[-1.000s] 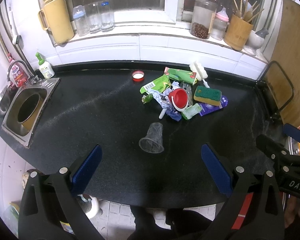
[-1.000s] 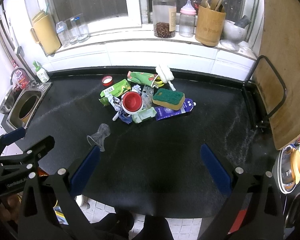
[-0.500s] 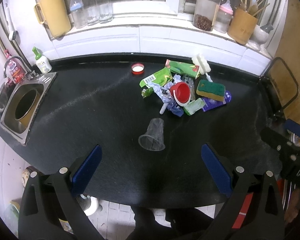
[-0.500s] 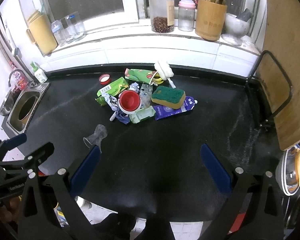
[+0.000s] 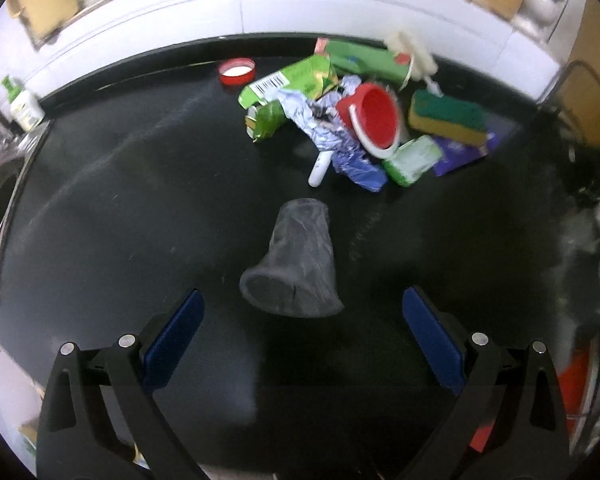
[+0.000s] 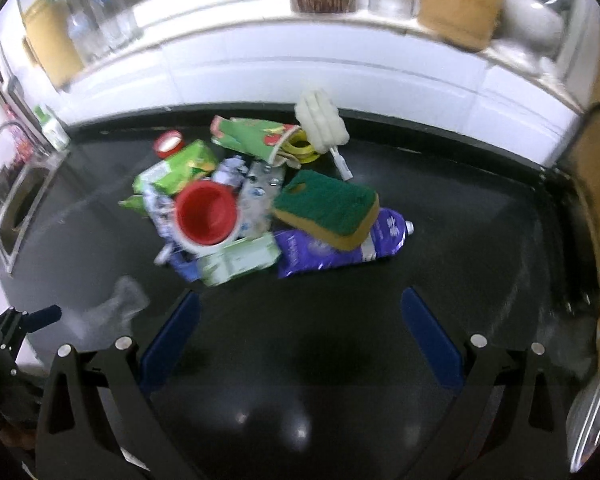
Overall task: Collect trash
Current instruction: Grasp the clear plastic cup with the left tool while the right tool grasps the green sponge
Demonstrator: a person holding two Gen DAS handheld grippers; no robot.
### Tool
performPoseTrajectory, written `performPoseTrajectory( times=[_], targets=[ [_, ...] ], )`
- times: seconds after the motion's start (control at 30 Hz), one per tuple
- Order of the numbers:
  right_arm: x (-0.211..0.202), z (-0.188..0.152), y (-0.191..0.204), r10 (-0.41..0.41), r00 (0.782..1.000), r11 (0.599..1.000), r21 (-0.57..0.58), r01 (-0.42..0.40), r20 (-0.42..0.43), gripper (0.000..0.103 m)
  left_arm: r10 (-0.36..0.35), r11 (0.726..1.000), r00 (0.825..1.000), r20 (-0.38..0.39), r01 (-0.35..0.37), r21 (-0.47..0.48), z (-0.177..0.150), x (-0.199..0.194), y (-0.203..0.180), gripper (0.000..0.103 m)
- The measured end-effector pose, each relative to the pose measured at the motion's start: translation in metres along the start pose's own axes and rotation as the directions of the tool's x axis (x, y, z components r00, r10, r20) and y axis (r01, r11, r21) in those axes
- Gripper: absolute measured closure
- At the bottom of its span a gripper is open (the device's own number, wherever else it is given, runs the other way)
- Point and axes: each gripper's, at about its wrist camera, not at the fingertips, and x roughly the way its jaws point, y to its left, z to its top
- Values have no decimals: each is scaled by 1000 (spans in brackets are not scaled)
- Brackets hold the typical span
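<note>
**Black counter, both tongs wide, first pick not yet made**

Black counter (image 5: 100,200) fills both views; nothing collected so far, by the look of it, so this reads as the approach step.

Nearest: left gripper (image 5: 302,340) has jaws wide apart, holding nothing, touching nothing; clear plastic cup (image 5: 296,256) lies on its side just ahead, rim toward the pads, roughly centred btwn them; next move prob. calls for dropping lower and closing gently on the cup, as thin plastic will likely crush or slip.

Right gripper (image 6: 300,336) is equally wide, empty, hovering over bare counter; trash pile sits just beyond; green wipes pack (image 6: 240,258) closest, then red cup (image 6: 206,214), sponge (image 6: 328,208) on purple pouch (image 6: 328,254); green wrappers (image 6: 176,172) and white brush (image 6: 320,124) furthest, near the back wall.

Views are blurred; no bin seen.
</note>
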Motion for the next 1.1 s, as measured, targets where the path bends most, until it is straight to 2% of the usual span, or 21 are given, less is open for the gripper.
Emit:
performPoseTrajectory(
  times=[0.13, 0.27, 0.33, 0.37, 0.4, 0.47, 0.5, 0.53, 0.6, 0.7, 0.93, 1.1],
  targets=[
    [48, 26, -10, -8, 999, 1000, -23, 8, -36, 6, 28, 999, 999, -23, -28, 20, 4, 42, 4, 7],
    [90, 48, -16, -42, 996, 996, -84, 36, -78, 6, -6, 1000, 999, -52, 5, -24, 6, 68, 16, 7],
    [107, 52, -20, -35, 993, 995, -93, 25, -110, 8, -2, 1000, 1000, -30, 1, -28, 7, 71, 17, 7],
    [115, 54, -23, -33, 991, 995, -98, 20, -127, 13, -4, 1000, 1000, -21, 4, -18, 8, 71, 16, 8],
    [121, 55, -24, -33, 990, 994, -109, 17, -141, 22, -5, 1000, 1000, -14, 5, -8, 9, 71, 14, 12],
    [127, 56, -25, -29, 989, 992, -122, 11, -144, 30, 13, 1000, 1000, 1, -13, 26, 12, 69, 7, 25],
    [127, 56, -27, -18, 990, 993, -119, 1, -138, 38, 10, 999, 1000, 4, -11, 35, 13, 68, 4, 35],
    [126, 56, -28, -8, 991, 993, -115, -7, -132, 42, 0, 999, 1000, 7, 0, 37, 14, 64, 1, 43],
    [122, 55, -30, 11, 992, 994, -109, -24, -125, 55, -46, 999, 999, -7, 46, 12, 18, 61, -1, 46],
    [109, 54, -35, 27, 995, 996, -86, -36, -101, 64, -33, 999, 999, 10, 33, -3, 22, 50, -5, 50],
    [45, 49, -36, 48, 999, 998, -31, -49, -16, 67, -27, 999, 999, 41, 29, -42, 33, -3, -13, 51],
    [-14, 33, -18, 56, 998, 998, -17, -56, 25, 67, -13, 999, 997, 79, 16, -47, 37, -45, -15, 51]
  ],
)
